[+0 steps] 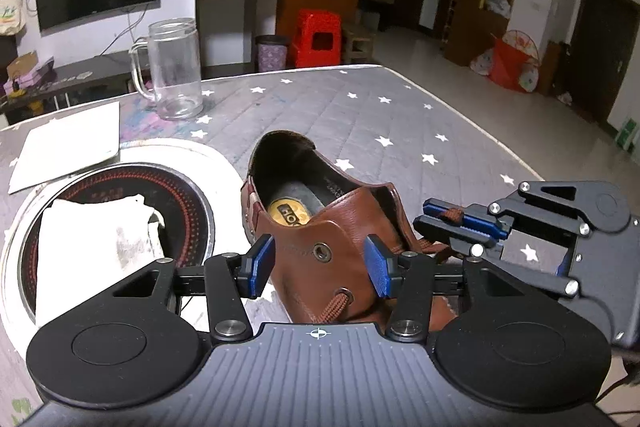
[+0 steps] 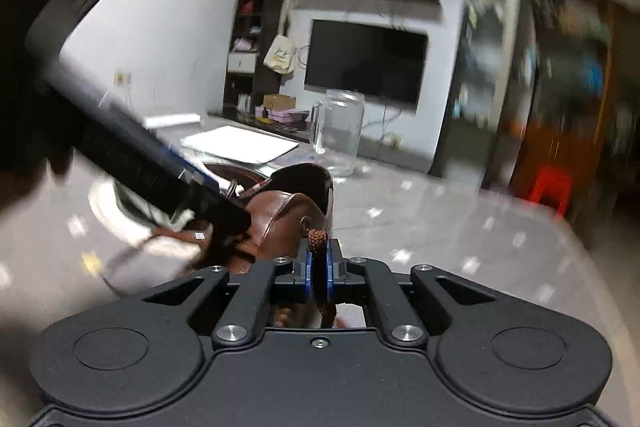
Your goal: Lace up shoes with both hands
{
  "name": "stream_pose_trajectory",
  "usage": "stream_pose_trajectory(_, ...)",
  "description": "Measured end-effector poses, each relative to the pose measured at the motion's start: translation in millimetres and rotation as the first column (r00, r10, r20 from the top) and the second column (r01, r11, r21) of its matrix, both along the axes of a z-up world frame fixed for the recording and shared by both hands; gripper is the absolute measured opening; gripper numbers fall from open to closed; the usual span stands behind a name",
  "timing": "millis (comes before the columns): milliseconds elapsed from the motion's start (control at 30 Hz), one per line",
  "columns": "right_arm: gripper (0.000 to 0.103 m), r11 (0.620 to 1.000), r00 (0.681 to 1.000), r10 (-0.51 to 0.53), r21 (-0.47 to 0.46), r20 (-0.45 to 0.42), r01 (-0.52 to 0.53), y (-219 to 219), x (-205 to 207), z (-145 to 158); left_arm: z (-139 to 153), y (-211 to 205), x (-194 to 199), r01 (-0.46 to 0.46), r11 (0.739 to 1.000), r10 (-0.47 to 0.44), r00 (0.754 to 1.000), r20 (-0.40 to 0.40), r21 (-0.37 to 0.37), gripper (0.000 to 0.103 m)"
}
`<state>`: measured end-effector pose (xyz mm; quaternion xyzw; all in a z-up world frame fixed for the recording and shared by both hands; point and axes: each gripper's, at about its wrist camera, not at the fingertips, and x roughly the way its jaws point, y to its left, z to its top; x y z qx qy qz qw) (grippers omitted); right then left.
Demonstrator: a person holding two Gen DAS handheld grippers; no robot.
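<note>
We've got the right gripper (image 2: 318, 267) clamped on the lace (image 2: 318, 241), left gripper (image 1: 320, 265) apart around the shoe (image 1: 320, 223); next, probably thread the far eyelet (image 1: 322, 251).

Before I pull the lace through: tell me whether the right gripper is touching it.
Touching. The right wrist view shows the right gripper with its blue pads closed on the brown lace.

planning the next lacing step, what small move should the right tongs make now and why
Probably draw the lace away from the shoe: the right tongs are shut on it, and the left tongs straddle the eyelet flap.
</note>
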<state>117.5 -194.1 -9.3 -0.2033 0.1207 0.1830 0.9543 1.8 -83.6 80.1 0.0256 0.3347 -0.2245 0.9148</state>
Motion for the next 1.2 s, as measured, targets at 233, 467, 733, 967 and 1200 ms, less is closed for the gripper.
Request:
stream_pose_trajectory(233, 0.006, 0.982, 0.993, -0.015, -0.187, 0.12, 0.037, 16, -3, -6, 2, 5, -4, -0.01, 1.0, 0.01, 1.0, -0.001, -0.007, 0.046)
stream_pose_trajectory(467, 0.006, 0.919, 0.953, 0.033, -0.383, 0.301, 0.089, 30, -7, -6, 4, -8, -13, 0.019, 0.994, -0.026, 0.998, 0.065, 0.104, 0.046)
stream_pose_trajectory(733, 0.006, 0.829, 0.871, 0.106, -0.526, 0.48, 0.189, 27, -5, 6, 5, -9, -12, 0.026, 0.988, -0.038, 0.996, 0.075, 0.154, 0.046)
stream_pose_trajectory(967, 0.006, 0.767, 0.79, 0.183, -0.588, 0.586, 0.259, 27, -7, 32, 3, -15, -11, 0.03, 0.981, -0.047, 0.995, 0.085, 0.191, 0.046)
stream_pose_trajectory(1200, 0.006, 0.727, 0.7, 0.235, -0.6, 0.674, 0.335, 27, -7, 65, 2, -15, -10, 0.029, 0.981, -0.047, 0.995, 0.092, 0.191, 0.046)
